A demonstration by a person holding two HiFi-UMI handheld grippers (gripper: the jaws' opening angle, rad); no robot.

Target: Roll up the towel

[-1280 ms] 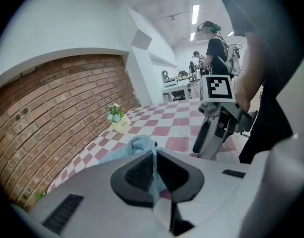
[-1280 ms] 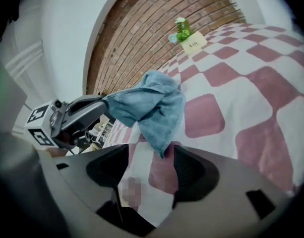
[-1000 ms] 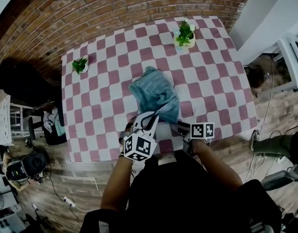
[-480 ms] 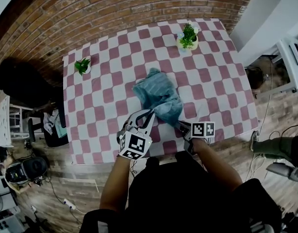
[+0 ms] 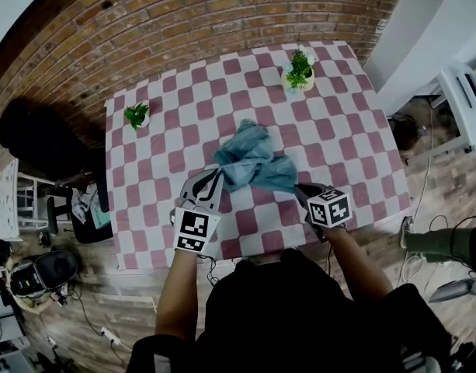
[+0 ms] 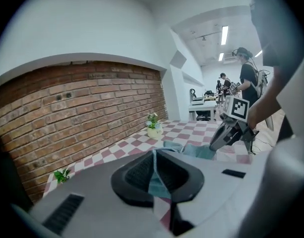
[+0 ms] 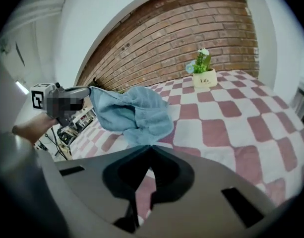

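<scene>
The blue towel (image 5: 251,160) hangs bunched above the red-and-white checked table (image 5: 346,142), stretched between both grippers. My left gripper (image 5: 216,179) is shut on the towel's left corner; in the left gripper view blue cloth (image 6: 154,178) is pinched between the closed jaws of that gripper (image 6: 154,156). My right gripper (image 5: 300,190) is shut on the towel's right edge. In the right gripper view the towel (image 7: 134,112) runs down into the closed tips of the right gripper (image 7: 151,148), and the left gripper (image 7: 75,95) holds the far corner up.
A white pot with a green plant (image 5: 298,70) stands at the table's far right, and a smaller plant (image 5: 137,116) at the far left. A brick wall (image 5: 183,22) backs the table. The table's near edge (image 5: 245,251) lies just below the grippers.
The two grippers have moved apart, the left one leftward and the right one rightward. The towel has risen off the table and now stretches between them.
</scene>
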